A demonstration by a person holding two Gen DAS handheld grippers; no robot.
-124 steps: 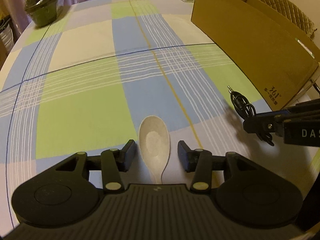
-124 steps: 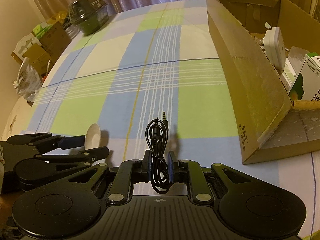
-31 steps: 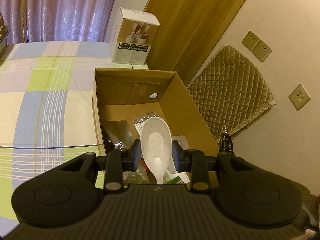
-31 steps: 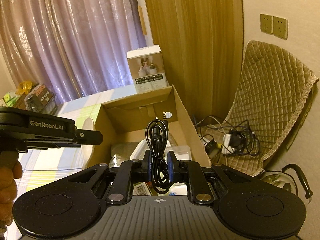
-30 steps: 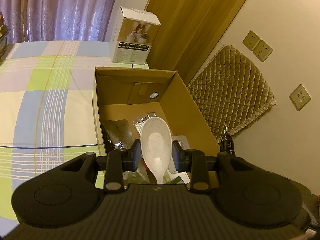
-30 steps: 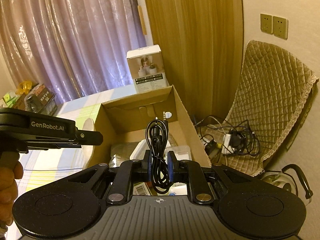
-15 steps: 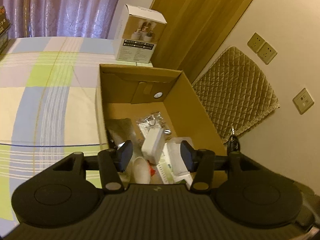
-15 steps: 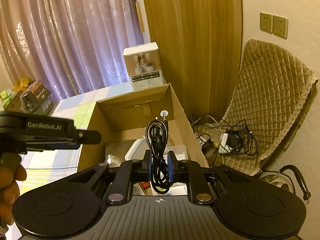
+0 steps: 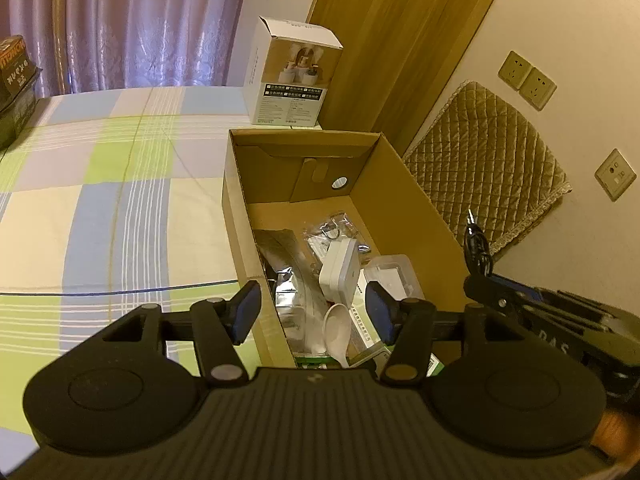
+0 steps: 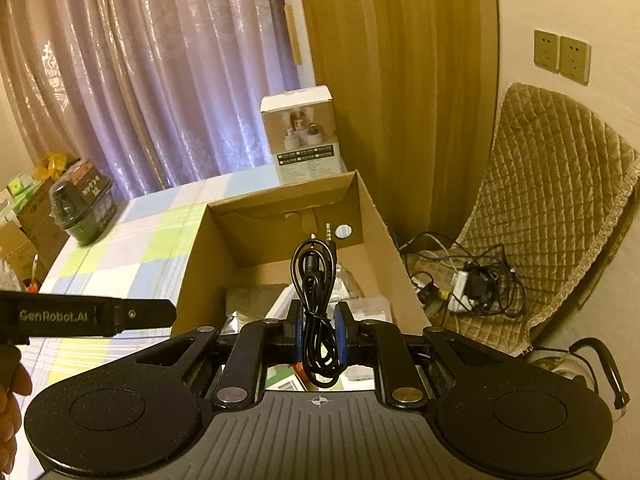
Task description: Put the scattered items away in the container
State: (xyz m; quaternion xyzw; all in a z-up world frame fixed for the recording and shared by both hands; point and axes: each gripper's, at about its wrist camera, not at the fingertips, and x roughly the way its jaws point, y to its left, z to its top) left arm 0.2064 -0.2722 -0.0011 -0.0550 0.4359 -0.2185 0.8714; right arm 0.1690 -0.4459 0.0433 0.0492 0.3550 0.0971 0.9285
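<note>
Bed-side cardboard box: left gripper now wide open, empty; spoon dropped inside. Right gripper still clamps coiled cable above box, release next.

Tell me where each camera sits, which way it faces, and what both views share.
Left wrist: on the left gripper, open above the cardboard box, looking down at the spoon inside.
Right wrist: on the right gripper, shut on the black cable, facing the box; a hand shows at left.
Shared: box, white carton, curtain, quilted chair.
</note>
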